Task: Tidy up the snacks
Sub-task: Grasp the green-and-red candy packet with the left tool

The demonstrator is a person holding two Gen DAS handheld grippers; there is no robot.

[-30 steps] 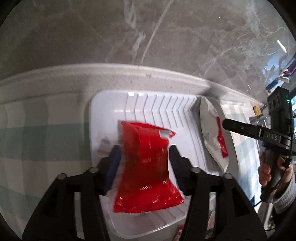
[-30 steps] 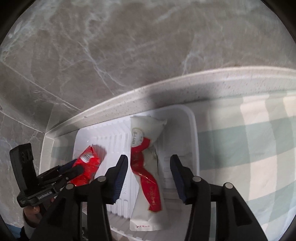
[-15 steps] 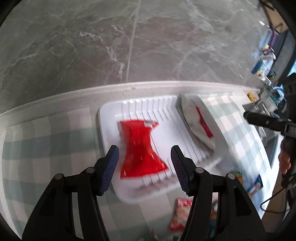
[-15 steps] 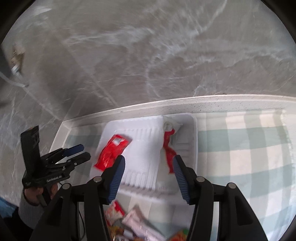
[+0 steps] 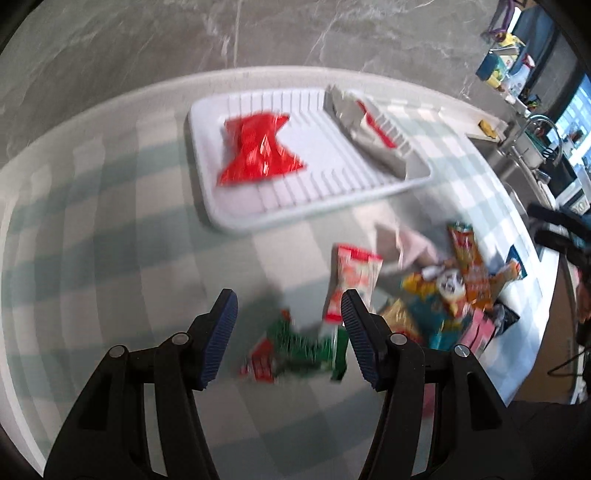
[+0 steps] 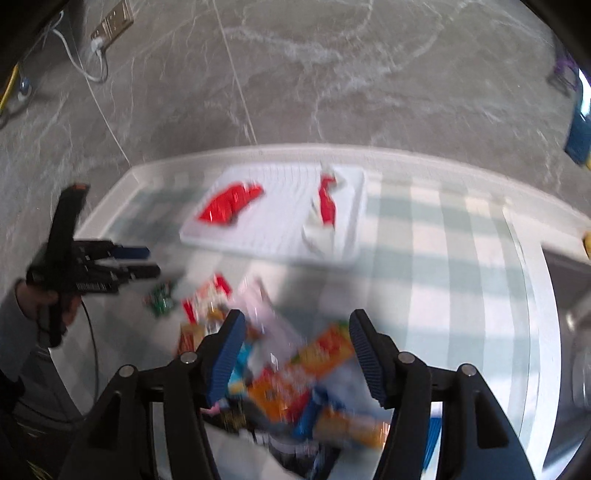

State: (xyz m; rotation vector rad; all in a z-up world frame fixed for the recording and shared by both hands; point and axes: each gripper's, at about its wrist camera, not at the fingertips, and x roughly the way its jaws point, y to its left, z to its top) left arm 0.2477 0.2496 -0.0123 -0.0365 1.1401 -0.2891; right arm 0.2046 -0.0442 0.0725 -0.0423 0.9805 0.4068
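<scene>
I'm hovering both empty: left gripper (image 5: 286, 332) apart, right gripper (image 6: 295, 347) opening; green packet (image 5: 306, 349) at six o'clock looks light, crinkly—pinching mid-body.

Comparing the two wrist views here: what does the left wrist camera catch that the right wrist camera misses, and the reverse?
Only the left wrist view shows the sink tap at the far right and the green packet sharply between its own fingers.

Only the right wrist view shows the wall socket with its white cable, and the left gripper in a hand.

Both show the white tray holding the red packet and the white-and-red packet, plus the loose snack pile on the checked cloth.
</scene>
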